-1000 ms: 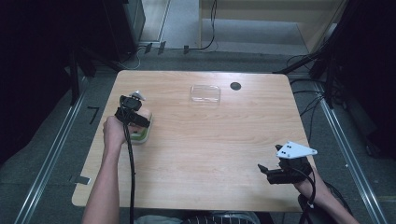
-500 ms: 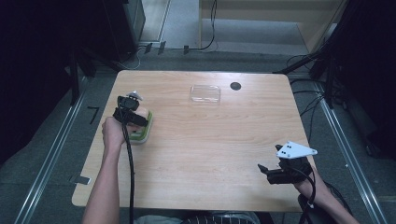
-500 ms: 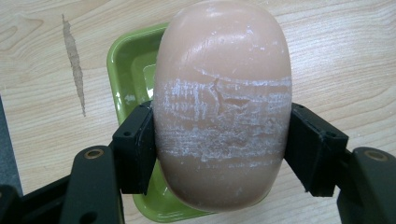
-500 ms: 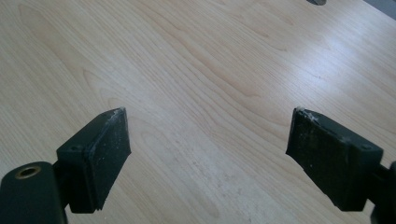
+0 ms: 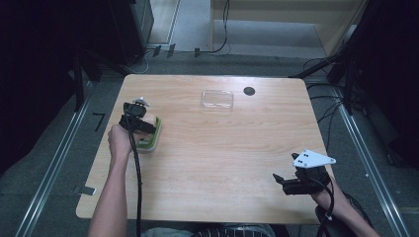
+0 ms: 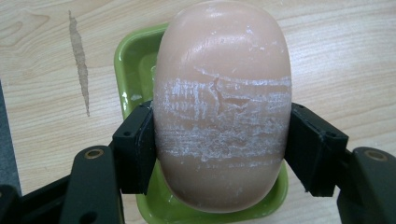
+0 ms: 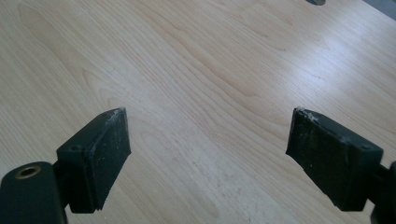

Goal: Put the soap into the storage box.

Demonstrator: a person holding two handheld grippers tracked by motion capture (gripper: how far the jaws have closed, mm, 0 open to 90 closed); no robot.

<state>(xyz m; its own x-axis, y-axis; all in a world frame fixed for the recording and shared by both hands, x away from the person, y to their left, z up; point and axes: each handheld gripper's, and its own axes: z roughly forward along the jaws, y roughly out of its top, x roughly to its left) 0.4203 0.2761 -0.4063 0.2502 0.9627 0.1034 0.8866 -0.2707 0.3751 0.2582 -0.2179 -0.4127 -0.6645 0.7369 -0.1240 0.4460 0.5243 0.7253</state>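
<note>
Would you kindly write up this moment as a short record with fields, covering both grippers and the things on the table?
left gripper: shut on the soap bar, over the green dish
right gripper: open, nothing between the jaws, near the table's front right
clear lid: lying at the far side of the table
dark round spot: beside the clear lid

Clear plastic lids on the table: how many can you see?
1. The clear rectangular plastic lid lies at the far middle of the wooden table, beside a small dark round hole.
</note>
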